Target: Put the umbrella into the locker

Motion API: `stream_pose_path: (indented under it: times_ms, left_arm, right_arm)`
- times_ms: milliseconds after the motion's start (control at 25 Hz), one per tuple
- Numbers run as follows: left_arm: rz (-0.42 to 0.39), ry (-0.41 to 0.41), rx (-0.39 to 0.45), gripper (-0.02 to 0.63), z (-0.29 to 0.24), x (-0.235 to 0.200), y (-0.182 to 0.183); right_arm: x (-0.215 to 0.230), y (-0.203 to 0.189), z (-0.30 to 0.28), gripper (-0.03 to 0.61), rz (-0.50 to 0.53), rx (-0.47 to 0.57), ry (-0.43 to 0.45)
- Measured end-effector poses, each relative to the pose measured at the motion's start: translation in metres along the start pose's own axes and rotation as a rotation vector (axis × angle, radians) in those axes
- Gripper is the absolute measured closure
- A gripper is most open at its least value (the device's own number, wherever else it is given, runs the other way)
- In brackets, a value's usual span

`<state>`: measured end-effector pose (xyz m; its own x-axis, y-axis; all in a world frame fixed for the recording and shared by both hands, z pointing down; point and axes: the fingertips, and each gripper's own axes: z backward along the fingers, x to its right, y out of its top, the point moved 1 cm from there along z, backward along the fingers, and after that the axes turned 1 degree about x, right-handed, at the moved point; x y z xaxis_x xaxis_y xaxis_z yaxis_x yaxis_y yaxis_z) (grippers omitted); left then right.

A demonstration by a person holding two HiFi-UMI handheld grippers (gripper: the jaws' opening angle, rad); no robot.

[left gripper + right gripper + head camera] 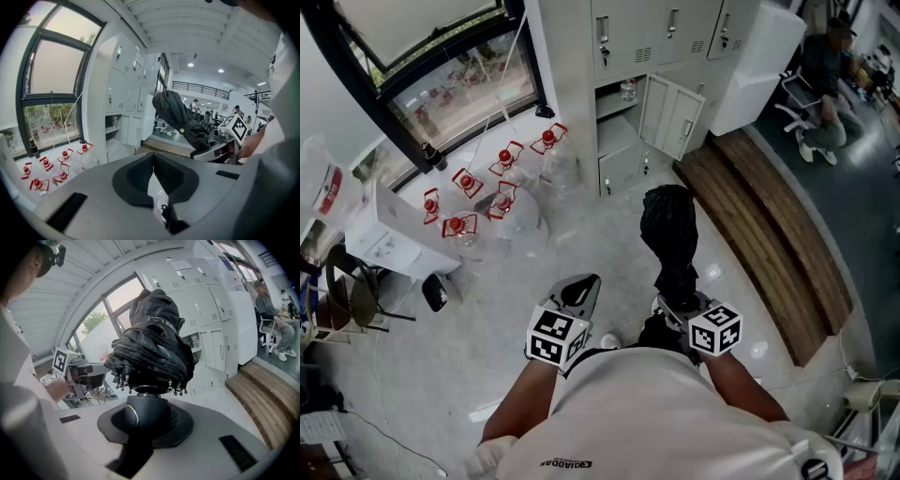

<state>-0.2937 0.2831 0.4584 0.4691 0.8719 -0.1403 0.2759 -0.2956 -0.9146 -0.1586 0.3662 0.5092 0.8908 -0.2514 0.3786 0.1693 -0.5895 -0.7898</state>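
A folded black umbrella (668, 230) points up and away from me, and my right gripper (675, 298) is shut on its handle. In the right gripper view the rounded black handle (146, 414) sits between the pads, with the bunched canopy (152, 343) just above. My left gripper (584, 286) hangs beside it, shut and empty; its pads (140, 173) meet at the tip. The grey locker bank (619, 56) stands ahead, with one low door (670, 114) swung open on a compartment (617, 141). From the left gripper view the umbrella (177, 115) shows to the right.
Several water jugs with red caps (487, 192) stand on the floor by the window at left. A white box (394, 234) and a chair (356, 300) are further left. A wooden bench (769, 225) runs along the right. A person (825, 84) sits at the far right.
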Motion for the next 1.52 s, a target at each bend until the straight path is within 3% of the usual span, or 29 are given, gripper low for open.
stream_pose_path:
  times_ms: [360, 760, 1080, 1520]
  left_arm:
    - [-0.014, -0.01, 0.009, 0.598, -0.004, 0.007, 0.007]
    - [0.008, -0.006, 0.01, 0.598, -0.027, 0.009, 0.011]
    - [0.066, 0.04, -0.002, 0.598, -0.074, -0.004, 0.025]
    - [0.059, 0.096, 0.015, 0.598, -0.196, -0.008, 0.101]
  right_arm:
    - [0.003, 0.004, 0.007, 0.48, 0.043, -0.005, -0.005]
    - [0.027, 0.018, 0.008, 0.48, 0.016, 0.003, 0.02]
    - [0.097, 0.046, 0.006, 0.48, 0.043, -0.016, -0.011]
    - [0.204, 0.119, -0.002, 0.48, 0.08, -0.028, 0.065]
